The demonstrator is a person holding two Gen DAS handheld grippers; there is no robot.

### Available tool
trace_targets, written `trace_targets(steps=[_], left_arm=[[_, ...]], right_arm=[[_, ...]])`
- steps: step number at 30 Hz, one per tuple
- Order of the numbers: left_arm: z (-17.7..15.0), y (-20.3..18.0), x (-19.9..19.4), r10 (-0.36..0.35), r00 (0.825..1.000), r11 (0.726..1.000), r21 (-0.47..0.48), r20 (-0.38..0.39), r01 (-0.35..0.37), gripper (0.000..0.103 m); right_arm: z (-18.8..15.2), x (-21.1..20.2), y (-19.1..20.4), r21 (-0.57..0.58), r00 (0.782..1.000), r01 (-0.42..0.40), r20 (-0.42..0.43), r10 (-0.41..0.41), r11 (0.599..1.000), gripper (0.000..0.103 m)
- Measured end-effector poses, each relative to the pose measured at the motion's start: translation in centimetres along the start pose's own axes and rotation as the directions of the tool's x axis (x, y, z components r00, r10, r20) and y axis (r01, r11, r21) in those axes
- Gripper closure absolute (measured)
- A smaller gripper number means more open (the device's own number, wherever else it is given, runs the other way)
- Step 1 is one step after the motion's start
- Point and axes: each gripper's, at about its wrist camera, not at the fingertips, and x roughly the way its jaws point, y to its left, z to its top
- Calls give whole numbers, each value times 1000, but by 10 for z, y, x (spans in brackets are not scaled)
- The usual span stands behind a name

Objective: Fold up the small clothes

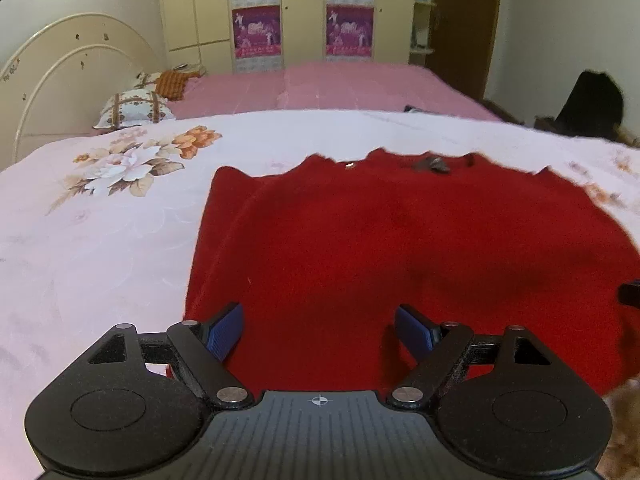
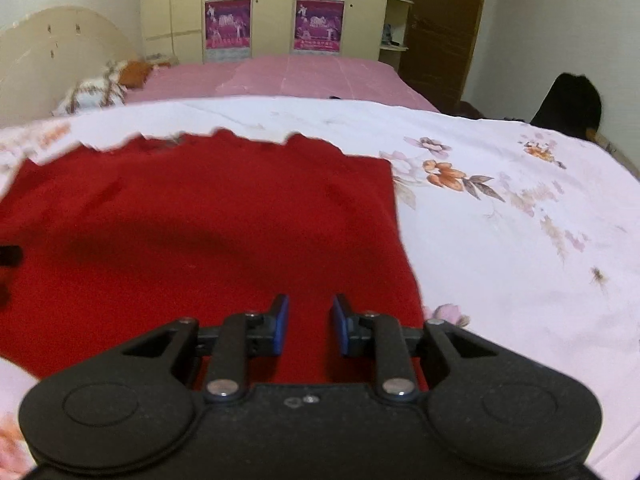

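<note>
A red knitted garment (image 1: 400,240) lies flat on a white floral bedsheet (image 1: 100,240), with a small dark tag (image 1: 432,165) at its far edge. My left gripper (image 1: 319,330) is open wide over the garment's near left part, its blue pads (image 1: 224,330) empty. In the right wrist view the same red garment (image 2: 200,232) fills the left and middle. My right gripper (image 2: 308,326) hovers over its near right part, jaws partly open with a narrow gap and nothing between them. A sliver of the other gripper (image 1: 630,294) shows at the left view's right edge.
The sheet (image 2: 520,220) extends right of the garment. Beyond lies a pink bed (image 1: 340,88) with pillows (image 1: 136,110) and a cream headboard (image 1: 68,72). A wardrobe (image 1: 304,8) stands at the back. A dark object (image 1: 592,104) sits at the far right.
</note>
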Motion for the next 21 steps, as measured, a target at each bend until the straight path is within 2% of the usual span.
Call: trace_targets(steps=[5, 9, 14, 16, 21], left_arm=[[-18, -5, -16, -35, 999, 999, -3, 2, 35, 21], [-33, -5, -14, -26, 999, 1000, 2, -20, 26, 21], [-45, 3, -16, -30, 999, 1000, 3, -20, 30, 21], [-48, 3, -18, -28, 999, 1000, 4, -19, 28, 21], [-55, 6, -22, -30, 999, 999, 12, -11, 30, 21]], right_arm=[[-1, -25, 30, -46, 995, -81, 49, 83, 996, 79], [-8, -28, 57, -77, 990, -132, 38, 135, 988, 80], [-26, -22, 64, -132, 993, -116, -8, 116, 984, 79], [-33, -21, 56, -149, 996, -91, 4, 92, 985, 79], [-37, -26, 37, -122, 997, -80, -12, 79, 989, 80]])
